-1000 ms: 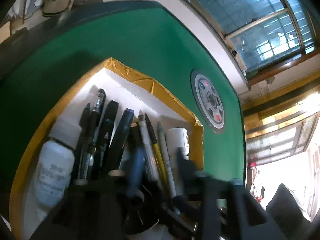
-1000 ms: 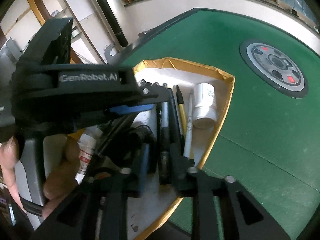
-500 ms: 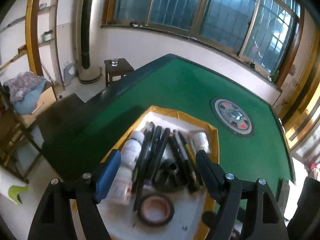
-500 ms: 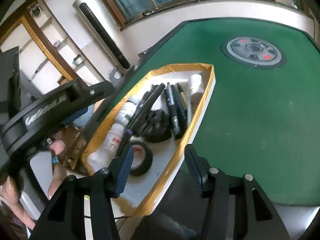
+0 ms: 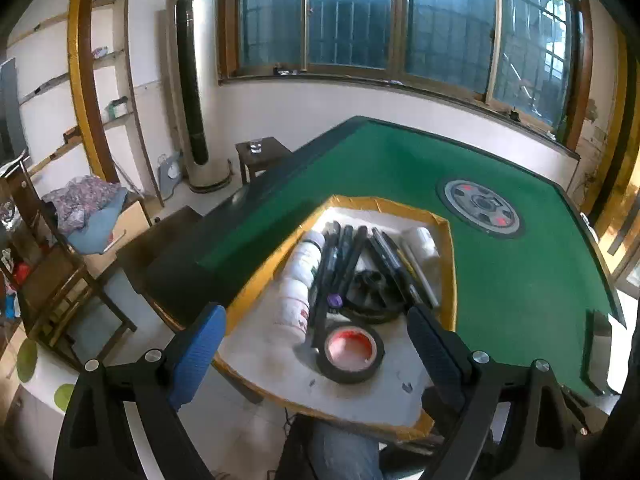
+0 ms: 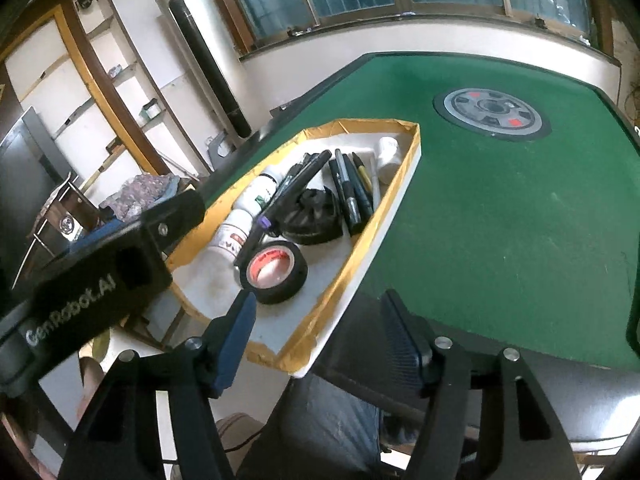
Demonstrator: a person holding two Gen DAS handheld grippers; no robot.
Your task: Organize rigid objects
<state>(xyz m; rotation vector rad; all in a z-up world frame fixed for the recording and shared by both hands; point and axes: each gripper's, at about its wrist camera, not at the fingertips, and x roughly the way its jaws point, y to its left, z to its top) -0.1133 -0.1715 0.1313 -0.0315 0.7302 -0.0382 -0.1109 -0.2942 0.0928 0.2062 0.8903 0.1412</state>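
We note the tray [image 5: 448,240], white inside with a yellow taped rim, lying on the green table [image 5: 520,280] ahead of and below both tongs, its near end jutting past the table edge toward us. Inside it, counted: one roll of black tape [image 5: 350,352] nearest the tongs, standing alone on bare tray floor; one black round spool [image 5: 370,292] just beyond it; two white bottles [image 5: 298,280] end to end along the left rim; one small white bottle [image 5: 420,238] in the far right corner; a bundle of dark pens [image 5: 344,256] running lengthwise, one lying on another, exact count not readable.

The left tongs [image 5: 316,344] hang above the tray's near end, jaws spread wide with nothing between them; they have just been opening. The right tongs [image 6: 320,332] sit over the tray's near right corner, likewise spread and holding nothing, also just opened. The left tongs' black body shows at the left of the right wrist view.

Open room: bare tray floor around the tape roll; wide bare green cloth to the right of the tray, up to one round grey disc [image 6: 492,110] set in the table's middle.
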